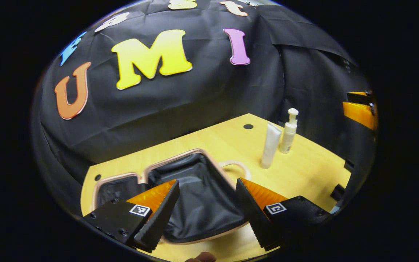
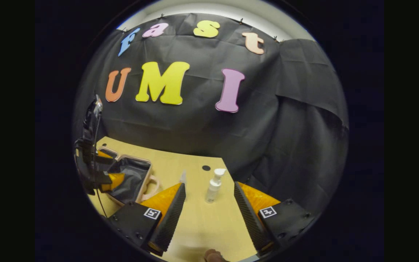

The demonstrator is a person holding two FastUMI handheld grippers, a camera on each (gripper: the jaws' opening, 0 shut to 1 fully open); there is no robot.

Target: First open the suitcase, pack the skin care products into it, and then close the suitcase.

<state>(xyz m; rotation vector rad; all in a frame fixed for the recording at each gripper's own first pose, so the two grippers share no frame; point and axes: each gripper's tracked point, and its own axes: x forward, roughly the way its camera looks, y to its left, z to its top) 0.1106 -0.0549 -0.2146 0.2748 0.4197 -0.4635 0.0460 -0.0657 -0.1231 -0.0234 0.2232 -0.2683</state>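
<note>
So the suitcase (image 1: 195, 196) is lying open on the table (image 1: 304, 174), its dark lining showing and its pale handle (image 1: 235, 166) pointing toward the skin care products. I am holding my left gripper (image 1: 206, 196) above the suitcase's open compartment, jaws spread wide and gripping nothing. My right gripper (image 2: 209, 198) is hovering off to the handle side of the suitcase, also spread wide and empty, and it is facing the pump bottle (image 2: 214, 186), which is standing upright well apart from the suitcase. The white tube (image 1: 270, 145) is standing just beside that bottle, on the side nearer the suitcase; in the right gripper view it is mostly hiding behind my own finger.

Opening looks done, so I am judging the packing step to be the one in hand, starting with the bottle. To do it well, I am thinking of bringing the right gripper in level, with the bottle's body centred between the fingers rather than the thin pump head, and closing low on the body so that it is not tipping. The tube is close enough to be knocked over, so I am favouring an approach from the side away from the suitcase. The left gripper is best staying off the suitcase's rim, keeping the compartment free.
</note>
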